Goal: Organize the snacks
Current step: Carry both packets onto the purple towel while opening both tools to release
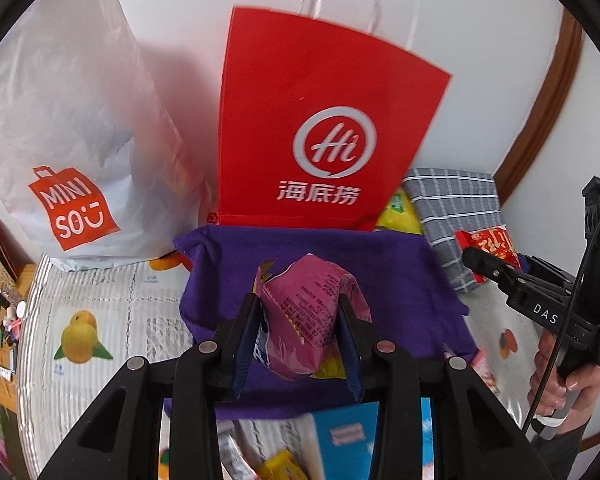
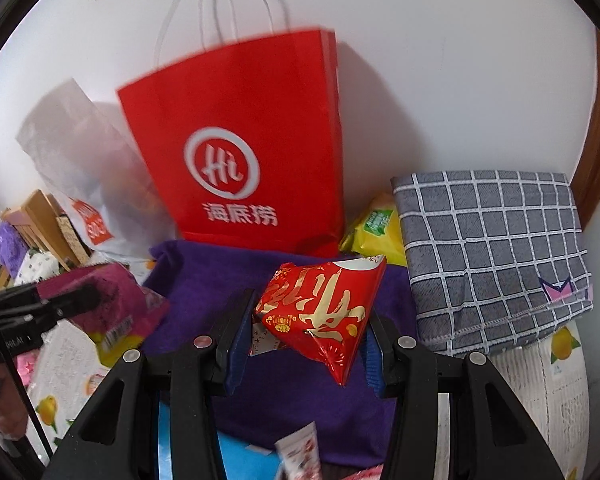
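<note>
Pink snack pack (image 1: pixel 314 316): sitting pinched between the left claw (image 1: pixel 298 320) fingers, hanging over the purple cloth (image 1: pixel 380 264).
Red snack pack (image 2: pixel 314 312): being squeezed by the right claw (image 2: pixel 304 326), above the same cloth.
Surface: fruit-print cover (image 1: pixel 100 320) lying underneath.
Room: red paper bag (image 1: pixel 324 120) leaning on a white wall.

Bright even light, fisheye-warped, blurred edges

Your red paper carrier bag (image 2: pixel 240 140) stands behind the purple cloth (image 2: pixel 308 408); white plastic shopping bag (image 1: pixel 72 128) to its left, grey checked folded towel (image 2: pixel 492 256) right (against the wall).
</note>
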`<move>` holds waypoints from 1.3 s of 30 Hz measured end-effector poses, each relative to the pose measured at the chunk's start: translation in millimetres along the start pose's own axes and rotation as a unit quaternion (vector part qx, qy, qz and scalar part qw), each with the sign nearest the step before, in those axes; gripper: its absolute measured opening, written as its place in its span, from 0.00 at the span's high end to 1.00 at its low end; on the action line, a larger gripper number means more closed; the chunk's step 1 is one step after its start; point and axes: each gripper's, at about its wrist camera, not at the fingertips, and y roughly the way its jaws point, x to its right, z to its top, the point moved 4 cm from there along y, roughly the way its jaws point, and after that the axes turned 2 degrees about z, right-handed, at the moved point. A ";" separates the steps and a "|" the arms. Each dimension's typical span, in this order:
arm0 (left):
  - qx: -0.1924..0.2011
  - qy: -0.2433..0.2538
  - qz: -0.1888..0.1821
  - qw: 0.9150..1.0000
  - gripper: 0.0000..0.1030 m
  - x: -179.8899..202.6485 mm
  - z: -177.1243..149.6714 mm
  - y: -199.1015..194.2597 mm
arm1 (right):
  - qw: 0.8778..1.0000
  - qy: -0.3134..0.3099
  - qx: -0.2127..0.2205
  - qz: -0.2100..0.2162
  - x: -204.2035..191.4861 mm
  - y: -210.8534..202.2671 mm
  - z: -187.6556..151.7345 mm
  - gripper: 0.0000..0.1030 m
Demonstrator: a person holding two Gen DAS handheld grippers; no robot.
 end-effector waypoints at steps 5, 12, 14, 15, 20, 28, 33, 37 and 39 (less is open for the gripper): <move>-0.017 -0.006 0.001 1.000 0.66 -10.5 8.9 35.7 | 0.999 -0.002 -0.032 -0.022 17.3 36.5 -0.3 0.54; -0.031 0.006 0.011 0.999 0.66 -18.0 13.6 69.8 | 0.997 -0.012 -0.078 -0.022 21.4 77.5 -7.6 0.54; -0.031 0.002 0.010 0.999 0.66 -21.2 15.6 75.7 | 0.996 -0.019 -0.084 -0.025 21.0 85.2 -6.9 0.54; -0.035 0.000 0.006 0.999 0.67 -22.1 16.4 79.1 | 0.996 -0.021 -0.086 -0.026 21.0 87.3 -7.0 0.54; -0.041 -0.002 0.001 0.999 0.68 -22.4 16.5 84.9 | 0.994 -0.011 -0.105 -0.019 26.2 101.5 -11.2 0.54; -0.043 -0.006 0.000 0.999 0.66 -26.3 15.1 72.5 | 0.989 0.009 -0.148 0.007 29.8 122.3 -22.3 0.46; -0.029 -0.008 0.000 1.000 0.46 -33.6 12.1 55.1 | 0.990 0.013 -0.140 0.007 28.5 116.8 -18.6 0.32; -0.027 -0.008 0.005 1.000 0.46 -38.5 6.2 40.4 | 0.994 0.003 -0.109 -0.005 25.5 88.6 -12.0 0.32; -0.023 -0.014 0.000 1.000 0.46 -40.1 1.3 30.5 | 0.996 0.000 -0.084 -0.017 24.0 67.2 -10.3 0.32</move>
